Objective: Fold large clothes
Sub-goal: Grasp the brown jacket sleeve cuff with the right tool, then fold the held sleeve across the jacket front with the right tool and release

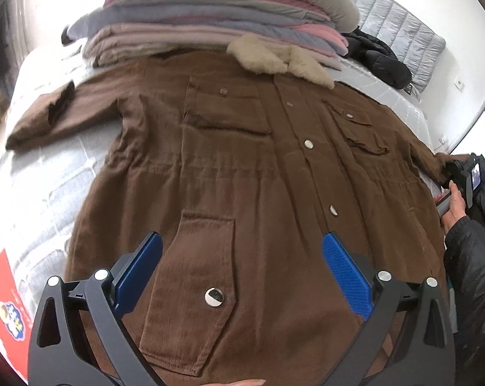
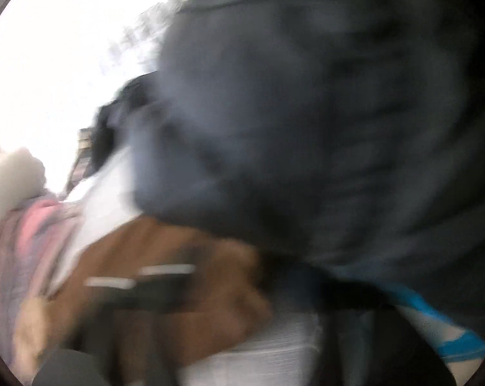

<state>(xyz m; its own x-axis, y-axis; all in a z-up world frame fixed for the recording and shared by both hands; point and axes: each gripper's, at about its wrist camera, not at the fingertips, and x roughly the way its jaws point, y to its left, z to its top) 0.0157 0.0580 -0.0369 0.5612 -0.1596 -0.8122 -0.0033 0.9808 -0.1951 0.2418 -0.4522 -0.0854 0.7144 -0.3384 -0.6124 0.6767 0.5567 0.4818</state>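
The brown coat lies flat on the bed, spread under and ahead of the wide-open left gripper. The right gripper, beyond its right side, is closed at the coat's sleeve end; whether it grips cloth is unclear. If not, the sleeve may not follow the fold.

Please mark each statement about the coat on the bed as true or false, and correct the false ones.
1. The brown coat lies spread out, front side up. True.
2. The left gripper is closed on the coat. False: its blue fingers stand wide apart above the cloth.
3. The coat has a light furry collar. True.
4. The stack of folded bedding lies on top of the coat's lower pocket. False: it sits beyond the collar.
5. A black jacket lies beside the bedding. True.
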